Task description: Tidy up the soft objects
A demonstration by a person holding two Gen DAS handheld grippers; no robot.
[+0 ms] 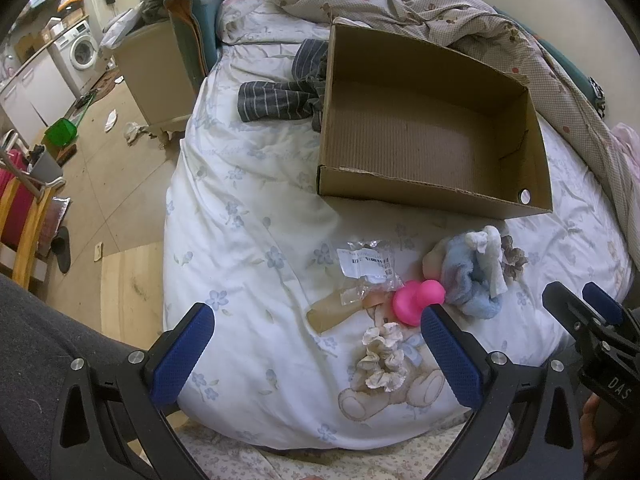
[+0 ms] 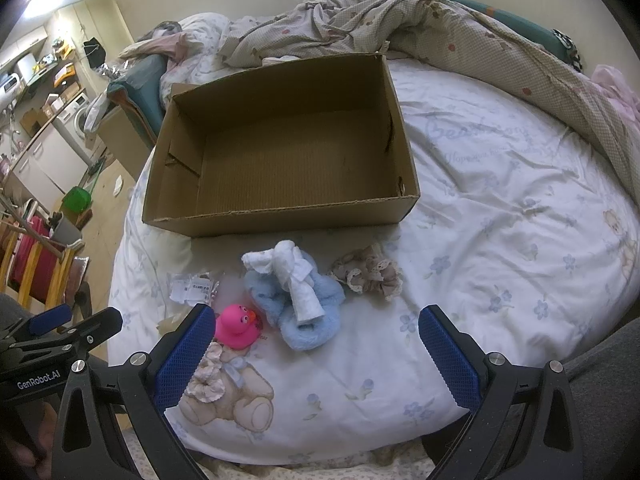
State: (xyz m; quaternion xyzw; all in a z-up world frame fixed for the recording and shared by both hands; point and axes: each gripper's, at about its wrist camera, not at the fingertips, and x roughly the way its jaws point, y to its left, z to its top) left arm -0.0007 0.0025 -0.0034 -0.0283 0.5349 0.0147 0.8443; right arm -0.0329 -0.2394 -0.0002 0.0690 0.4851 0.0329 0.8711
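An empty cardboard box (image 1: 420, 196) (image 2: 280, 218) sits open on the white bed. In front of it lie a pink rubber duck (image 1: 416, 300) (image 2: 236, 326), a blue fluffy scrunchie (image 1: 468, 280) (image 2: 312, 320) with a white cloth (image 2: 296, 276) across it, a beige lace scrunchie (image 2: 368, 272) (image 1: 514, 256), a cream scrunchie (image 1: 382, 360) (image 2: 206, 380) and a clear plastic packet (image 1: 366, 264) (image 2: 192, 286). My left gripper (image 1: 316, 356) is open and empty above the near bed edge. My right gripper (image 2: 316, 356) is open and empty, short of the blue scrunchie.
Striped grey clothing (image 1: 280, 98) lies left of the box. A rumpled checked quilt (image 2: 440, 36) is piled behind it. The floor, a bedside cabinet (image 1: 156, 76), a green dustpan (image 1: 60, 132) and a wooden chair (image 1: 24, 216) are to the left of the bed.
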